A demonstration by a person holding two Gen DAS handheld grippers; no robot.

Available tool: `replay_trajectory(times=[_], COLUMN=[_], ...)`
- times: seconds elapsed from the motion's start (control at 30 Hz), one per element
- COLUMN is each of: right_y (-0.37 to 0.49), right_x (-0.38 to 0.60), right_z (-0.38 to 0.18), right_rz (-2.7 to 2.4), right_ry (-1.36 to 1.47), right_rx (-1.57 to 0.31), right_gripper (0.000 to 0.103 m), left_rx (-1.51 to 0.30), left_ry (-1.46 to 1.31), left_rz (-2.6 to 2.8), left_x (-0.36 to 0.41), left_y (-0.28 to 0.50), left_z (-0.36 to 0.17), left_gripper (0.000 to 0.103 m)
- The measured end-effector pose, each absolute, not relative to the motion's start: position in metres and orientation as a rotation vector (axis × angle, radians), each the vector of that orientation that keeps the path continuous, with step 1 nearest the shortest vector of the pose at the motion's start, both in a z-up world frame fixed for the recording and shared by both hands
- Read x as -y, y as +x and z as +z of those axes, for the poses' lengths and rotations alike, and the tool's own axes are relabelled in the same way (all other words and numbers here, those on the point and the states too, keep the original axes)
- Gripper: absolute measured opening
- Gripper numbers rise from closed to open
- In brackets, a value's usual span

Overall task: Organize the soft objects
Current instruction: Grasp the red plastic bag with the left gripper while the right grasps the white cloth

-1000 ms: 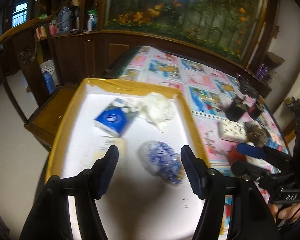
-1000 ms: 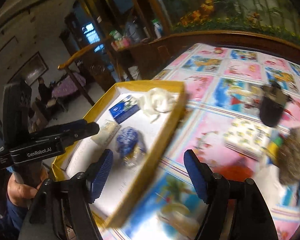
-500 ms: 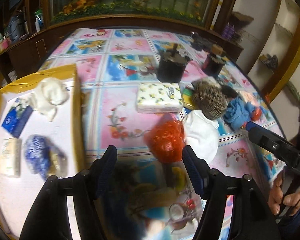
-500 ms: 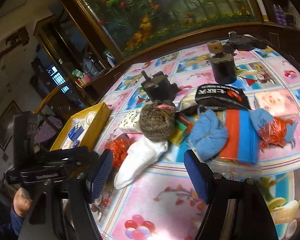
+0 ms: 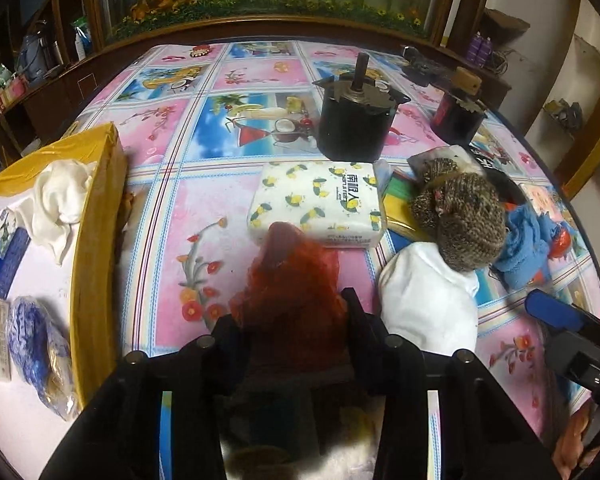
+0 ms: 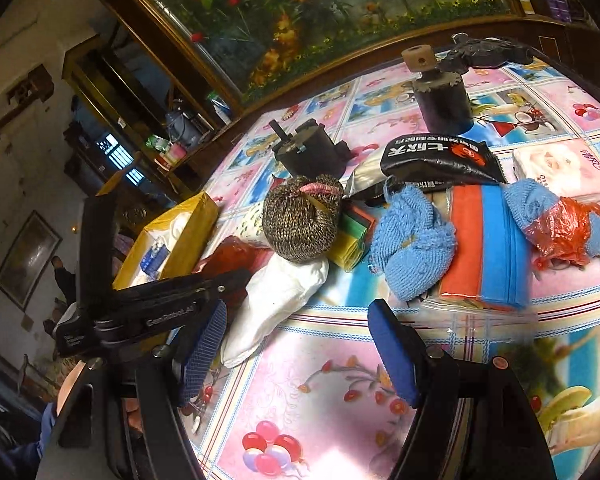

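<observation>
From my left wrist camera: my left tool [image 5: 292,320] is clenched on a red mesh bundle [image 5: 296,280], which bulges up between its two fingers near the front edge of the worktop [image 5: 204,216]. Just beyond the bundle lies a white tissue pack with lemon prints [image 5: 320,204]. To its right sit a white cloth pouch [image 5: 428,300] and a brown knitted ball [image 5: 464,216], the ball resting on the pouch's far end. At the worktop's left edge stands a yellow-rimmed tray [image 5: 96,232] holding a white rag [image 5: 60,200], a blue tissue pack [image 5: 4,252] and a blue-patterned bag [image 5: 36,340].

From my right wrist camera: my right tool [image 6: 296,348] is released, its blue-padded fingers wide apart above the flowered cloth near the front edge. Beyond it lie the white cloth pouch [image 6: 276,300], the brown knitted ball [image 6: 300,220] and a blue knitted cloth [image 6: 412,244] beside folded red and blue fabric [image 6: 484,244]. My left tool [image 6: 216,280] shows at the left, the red mesh bundle [image 6: 236,252] in it.
</observation>
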State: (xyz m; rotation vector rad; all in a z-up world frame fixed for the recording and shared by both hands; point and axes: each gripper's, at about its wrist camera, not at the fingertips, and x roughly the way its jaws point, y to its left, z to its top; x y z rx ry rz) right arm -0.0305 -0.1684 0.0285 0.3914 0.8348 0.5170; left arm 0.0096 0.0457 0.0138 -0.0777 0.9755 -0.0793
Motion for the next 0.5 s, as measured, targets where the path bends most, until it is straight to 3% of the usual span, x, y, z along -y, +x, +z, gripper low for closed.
replay_trajectory(times=[0.43,0.47,0.5], right_y=[0.009,0.010,0.010], right_x=[0.081,0.079,0.077], right_z=[0.020,0.018,0.017], right_rz=[0.436,0.429,0.410], right_ry=[0.054,0.037,0.016], right_rx=[-0.949,-0.951,-0.946], right_gripper=[0.078,0.072,0.049], left_rx=[-0.805,-0.796,-0.795], left_ry=[-0.041,-0.034,-0.037], left_rz=[-0.079,-0.077,-0.082], left_x=[-0.053,-0.053,-0.053], left_y=[-0.068,-0.069,-0.069], left_z=[0.036,0.037,0.037], left_gripper=[0.040,0.040,0.040])
